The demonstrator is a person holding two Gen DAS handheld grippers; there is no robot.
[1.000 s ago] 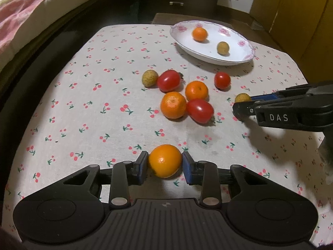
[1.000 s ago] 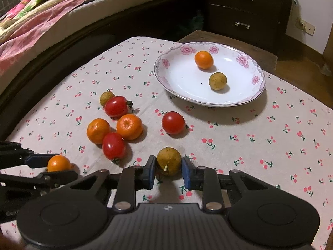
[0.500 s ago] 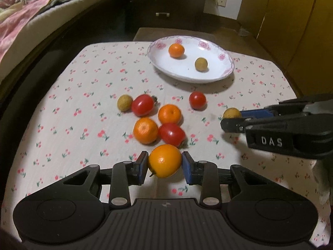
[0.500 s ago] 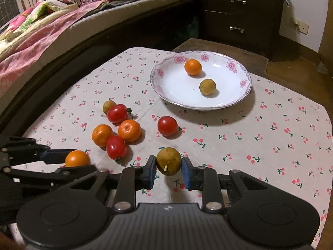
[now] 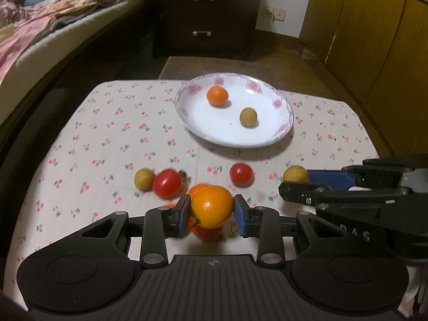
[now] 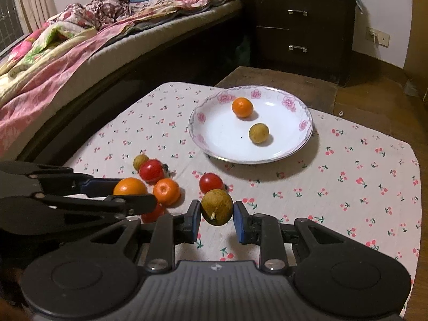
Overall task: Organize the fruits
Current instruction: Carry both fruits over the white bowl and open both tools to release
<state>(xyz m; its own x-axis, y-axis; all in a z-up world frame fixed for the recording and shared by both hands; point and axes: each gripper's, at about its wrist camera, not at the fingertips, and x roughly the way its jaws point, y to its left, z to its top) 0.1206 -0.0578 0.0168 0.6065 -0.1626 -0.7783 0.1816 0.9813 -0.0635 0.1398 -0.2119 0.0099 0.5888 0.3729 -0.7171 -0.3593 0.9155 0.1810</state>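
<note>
My left gripper (image 5: 211,212) is shut on an orange (image 5: 212,210), held above the cloth near the loose fruit; it also shows as the left gripper (image 6: 133,192) in the right wrist view. My right gripper (image 6: 216,214) is shut on a brownish-yellow longan (image 6: 216,206), also lifted; seen from the left wrist as the right gripper (image 5: 297,184) with the longan (image 5: 295,174) at its tip. The flowered white plate (image 5: 283,131) at the far side holds a small orange (image 5: 217,96) and a longan (image 5: 248,117). Two red tomatoes (image 5: 167,186) (image 5: 241,174), a longan (image 5: 143,179) and oranges (image 6: 166,191) lie on the cloth.
The cherry-print tablecloth (image 5: 107,133) covers a low table. A bed with pink bedding (image 6: 53,61) runs along the left. A dark drawer chest (image 6: 297,32) stands behind the table, and wooden wardrobe doors (image 5: 374,40) are at the right.
Both grippers have risen with their fruit and drawn in toward the plate. The left one carried its orange over the loose fruit cluster. Neither grip has altered.
</note>
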